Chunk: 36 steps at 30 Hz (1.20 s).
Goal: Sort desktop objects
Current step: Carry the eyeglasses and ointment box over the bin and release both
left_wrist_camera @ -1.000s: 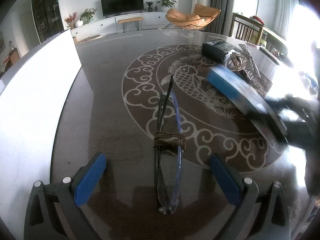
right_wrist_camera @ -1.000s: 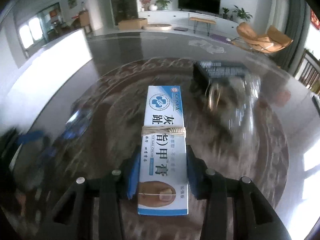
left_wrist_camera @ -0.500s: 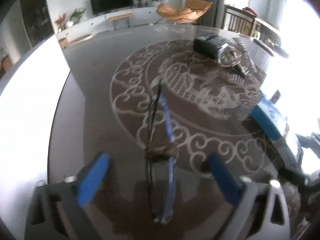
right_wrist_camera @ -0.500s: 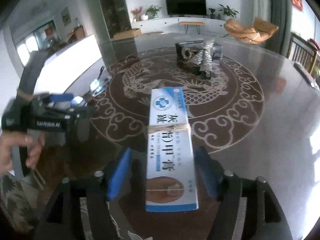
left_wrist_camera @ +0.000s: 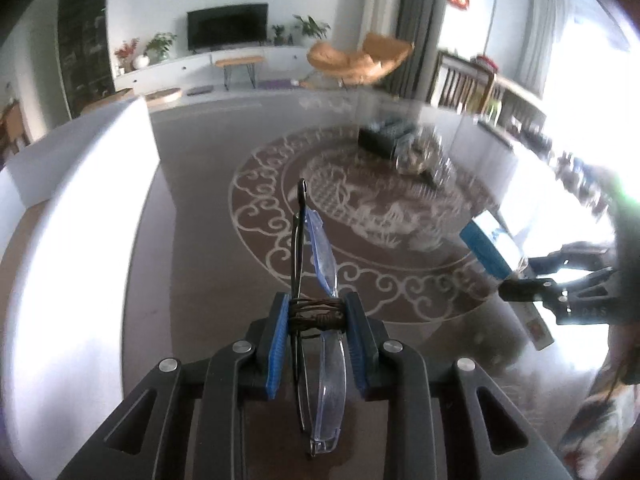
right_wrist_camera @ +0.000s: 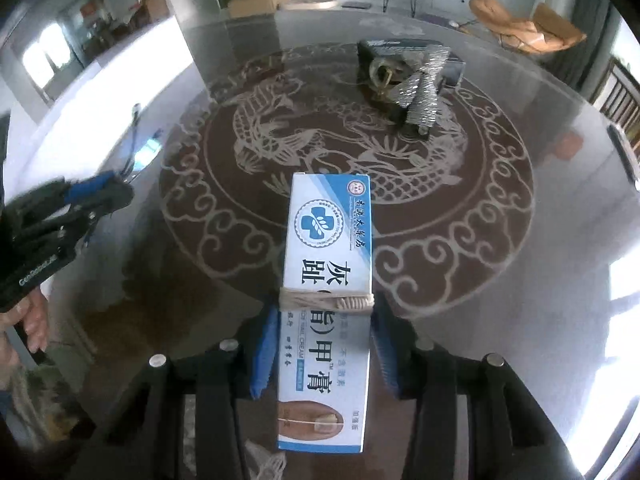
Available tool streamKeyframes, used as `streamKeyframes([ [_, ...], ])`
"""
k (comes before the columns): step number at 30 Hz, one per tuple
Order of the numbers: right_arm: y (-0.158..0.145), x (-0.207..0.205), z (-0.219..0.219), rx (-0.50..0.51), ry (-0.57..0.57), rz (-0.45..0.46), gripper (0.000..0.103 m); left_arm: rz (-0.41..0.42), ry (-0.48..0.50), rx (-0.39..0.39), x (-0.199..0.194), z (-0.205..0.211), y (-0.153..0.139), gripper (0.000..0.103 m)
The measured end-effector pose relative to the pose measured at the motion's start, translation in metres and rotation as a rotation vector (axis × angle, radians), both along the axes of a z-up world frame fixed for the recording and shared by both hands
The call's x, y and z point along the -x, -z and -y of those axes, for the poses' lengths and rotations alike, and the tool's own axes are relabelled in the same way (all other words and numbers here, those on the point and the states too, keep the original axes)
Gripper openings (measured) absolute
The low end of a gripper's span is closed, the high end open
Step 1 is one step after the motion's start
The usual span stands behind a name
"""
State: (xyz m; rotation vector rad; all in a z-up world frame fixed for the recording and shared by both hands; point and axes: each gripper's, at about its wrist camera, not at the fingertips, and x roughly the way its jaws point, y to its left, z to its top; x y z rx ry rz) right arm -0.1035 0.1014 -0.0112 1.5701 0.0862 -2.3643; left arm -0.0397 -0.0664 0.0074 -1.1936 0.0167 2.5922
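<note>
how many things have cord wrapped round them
2. The folded glasses, wrapped in dark cord, sit between the left gripper pads. The cream box, wrapped in pale cord, sits in the right gripper. The far pile may hide more.

A glossy round table with a pale dragon medallion reflects bright window light along its right edge. Beyond its far edge, a dark television hangs on a white wall above a low white cabinet with potted plants. An orange lounge chair stands beside grey curtains.
</note>
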Motion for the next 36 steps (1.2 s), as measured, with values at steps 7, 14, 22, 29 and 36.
streamKeyframes([
  [7,-0.046,-0.011,0.015,0.032,-0.024,-0.042,0.044,-0.064,-0.019,-0.144,-0.038,0.035,-0.053,0.027],
  [14,-0.115,-0.006,0.112,0.123,-0.165,-0.121,0.044,-0.126,-0.124,-0.163,-0.072,0.128,-0.102,0.027],
  [22,-0.158,-0.007,0.295,0.318,-0.401,-0.123,0.044,-0.028,-0.403,-0.042,-0.079,0.263,-0.08,0.027],
  [29,-0.091,-0.03,0.404,0.361,-0.516,0.053,0.046,0.126,-0.603,-0.018,-0.094,0.335,-0.034,0.034],
  [36,-0.075,-0.035,0.387,0.471,-0.48,0.029,0.082,0.073,-0.669,-0.028,-0.114,0.338,-0.022,0.078],
])
